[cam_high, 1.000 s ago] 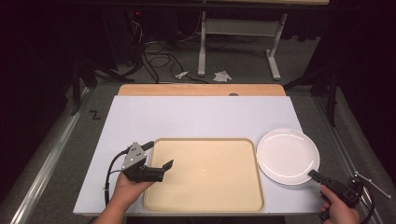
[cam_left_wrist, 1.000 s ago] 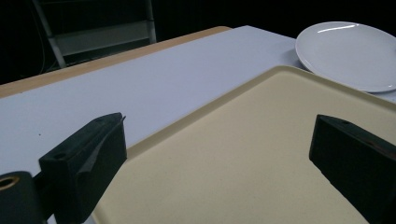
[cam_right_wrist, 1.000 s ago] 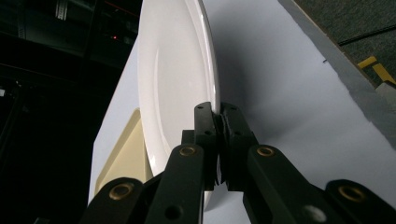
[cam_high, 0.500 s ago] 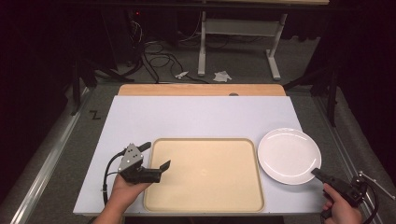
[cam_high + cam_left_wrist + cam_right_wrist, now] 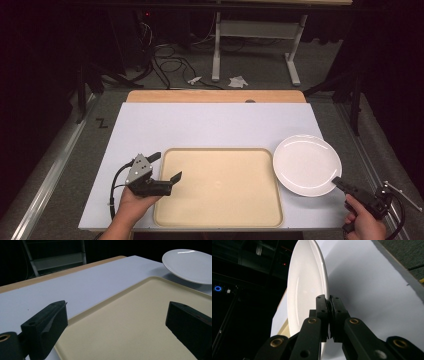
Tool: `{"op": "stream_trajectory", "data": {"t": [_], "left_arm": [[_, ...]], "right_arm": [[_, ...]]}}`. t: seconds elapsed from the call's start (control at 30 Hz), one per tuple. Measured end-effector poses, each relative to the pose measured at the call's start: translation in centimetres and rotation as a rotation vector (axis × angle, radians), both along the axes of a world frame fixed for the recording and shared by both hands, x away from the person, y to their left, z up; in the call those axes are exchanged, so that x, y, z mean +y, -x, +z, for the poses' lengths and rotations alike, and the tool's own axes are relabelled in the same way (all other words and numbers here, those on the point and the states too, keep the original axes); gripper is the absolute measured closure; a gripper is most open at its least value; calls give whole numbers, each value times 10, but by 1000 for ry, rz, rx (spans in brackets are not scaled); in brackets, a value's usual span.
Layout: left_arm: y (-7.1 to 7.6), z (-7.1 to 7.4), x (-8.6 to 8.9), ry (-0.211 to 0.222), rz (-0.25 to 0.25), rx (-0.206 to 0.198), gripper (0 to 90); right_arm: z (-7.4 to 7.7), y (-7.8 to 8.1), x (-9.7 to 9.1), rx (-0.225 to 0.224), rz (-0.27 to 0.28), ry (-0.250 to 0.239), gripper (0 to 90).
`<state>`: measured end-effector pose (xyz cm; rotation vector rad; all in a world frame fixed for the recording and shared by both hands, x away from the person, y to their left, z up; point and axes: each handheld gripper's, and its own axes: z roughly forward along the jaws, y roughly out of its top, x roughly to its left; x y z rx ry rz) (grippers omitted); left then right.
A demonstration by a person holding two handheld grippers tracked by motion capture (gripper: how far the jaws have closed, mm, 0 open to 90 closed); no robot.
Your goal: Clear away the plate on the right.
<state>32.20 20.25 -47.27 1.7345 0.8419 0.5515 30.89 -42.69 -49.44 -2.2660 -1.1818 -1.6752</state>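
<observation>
Plate [image 5: 307, 164]: white, empty, at the right side of the white table [image 5: 210, 125], just beside the right edge of the beige tray [image 5: 220, 187]. My right gripper [image 5: 339, 182] has its jaws pinched tight on the near rim of the plate; in the right gripper view the rim runs straight into the closed pads [image 5: 322, 312]. In the left gripper view the plate looks raised off the table, with shadow beneath it. My left gripper [image 5: 167, 170] is spread wide, holding nothing, over the tray's left edge.

Step in hand, as I read it: plate gripped, transfer to the tray starting. The next move calls for carrying the plate left over the tray lip and setting it down flat. A single-edge pinch means the plate can sag or twist, so I'd go slow. The left gripper could steady the tray or clear out of the way.
</observation>
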Motion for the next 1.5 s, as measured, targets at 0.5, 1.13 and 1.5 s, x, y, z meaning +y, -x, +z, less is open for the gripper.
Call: {"op": "stream_trajectory", "data": {"t": [0.5,1.13,1.5], "left_arm": [[6,0,9,4,24,-2,47],[25,-1,33,-5,94,1,47],[38,-2,46,-4,131,5,47]], "right_arm": [[3,-11,14,-18,56,1,889],[6,-41,46,-36,165,3,888],[7,-59,75,-38,260,-12,888]]}}
